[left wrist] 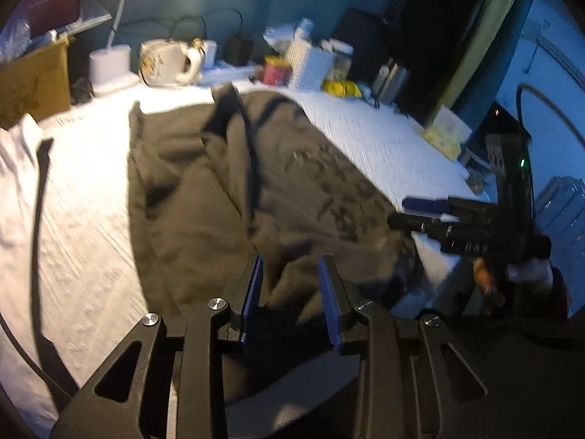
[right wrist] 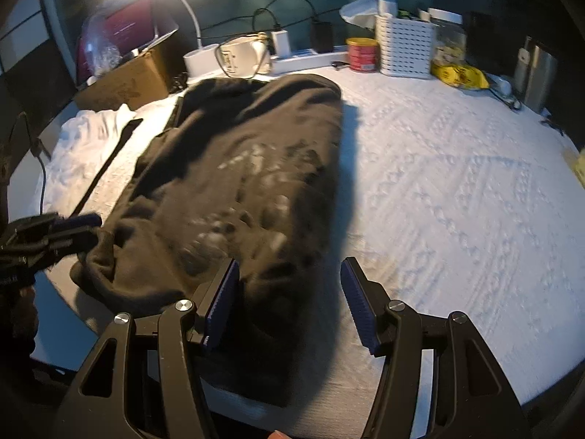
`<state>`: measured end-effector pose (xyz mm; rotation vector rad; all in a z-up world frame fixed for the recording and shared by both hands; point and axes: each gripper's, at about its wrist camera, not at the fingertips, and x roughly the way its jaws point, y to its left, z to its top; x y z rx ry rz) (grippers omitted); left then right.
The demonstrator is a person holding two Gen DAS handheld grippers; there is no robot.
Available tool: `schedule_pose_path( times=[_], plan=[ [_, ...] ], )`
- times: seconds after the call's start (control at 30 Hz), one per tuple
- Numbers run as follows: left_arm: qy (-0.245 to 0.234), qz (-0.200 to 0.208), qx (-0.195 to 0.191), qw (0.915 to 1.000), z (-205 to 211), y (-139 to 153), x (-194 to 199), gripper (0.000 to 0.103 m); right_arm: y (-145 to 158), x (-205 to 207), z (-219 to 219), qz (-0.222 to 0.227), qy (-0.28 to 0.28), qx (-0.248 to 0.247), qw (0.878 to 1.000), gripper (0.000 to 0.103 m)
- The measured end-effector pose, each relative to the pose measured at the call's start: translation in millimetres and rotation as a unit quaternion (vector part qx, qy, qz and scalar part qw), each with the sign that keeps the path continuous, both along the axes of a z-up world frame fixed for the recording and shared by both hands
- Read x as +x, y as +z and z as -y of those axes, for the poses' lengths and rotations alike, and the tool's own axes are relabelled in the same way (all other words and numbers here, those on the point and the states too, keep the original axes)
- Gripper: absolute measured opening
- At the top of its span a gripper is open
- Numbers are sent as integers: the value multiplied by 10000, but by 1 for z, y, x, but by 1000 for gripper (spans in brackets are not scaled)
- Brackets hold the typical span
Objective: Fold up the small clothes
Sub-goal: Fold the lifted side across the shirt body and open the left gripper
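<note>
A dark olive-brown garment [left wrist: 226, 183] with a faded print lies lengthwise on the white patterned cloth; it also shows in the right wrist view [right wrist: 237, 168]. My left gripper [left wrist: 292, 285] is open, its blue pads on either side of a bunched fold at the garment's near edge. My right gripper [right wrist: 289, 300] is open wide over the garment's near right edge, not gripping. The right gripper shows in the left wrist view [left wrist: 431, 216] at the garment's right corner. The left gripper shows in the right wrist view [right wrist: 73, 230] at the near left corner.
At the back stand a mug [right wrist: 241, 55], a red tin [right wrist: 362, 55], a white perforated basket [right wrist: 406, 47], a yellow packet [right wrist: 460, 73], a lamp base [right wrist: 197, 58] and a cardboard box [right wrist: 128, 80]. A black strap [right wrist: 106, 168] lies left of the garment.
</note>
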<state>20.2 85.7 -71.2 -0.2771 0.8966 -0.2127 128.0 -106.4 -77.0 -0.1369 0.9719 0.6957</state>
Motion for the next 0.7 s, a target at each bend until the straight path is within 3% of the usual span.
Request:
schedule_pose_path(
  times=[0.07, 0.13, 0.2, 0.47, 0.7],
  plan=[
    [-49, -262, 51, 9996, 2, -12, 2, 31, -2, 1, 5, -29, -55, 4, 10000, 61],
    [-83, -259, 32, 9996, 2, -17, 0, 30, -4, 1, 7, -54, -79, 7, 10000, 61],
    [57, -198, 83, 9998, 0, -17, -2, 3, -5, 0, 8, -54, -81, 3, 10000, 61],
    [791, 234, -24, 9966, -31, 23, -30, 1, -8, -2, 8, 19, -48, -138, 9999, 61],
    [730, -367, 268, 9963, -35, -6, -35, 1, -22, -6, 4, -46, 7, -257, 9997, 61]
  ],
)
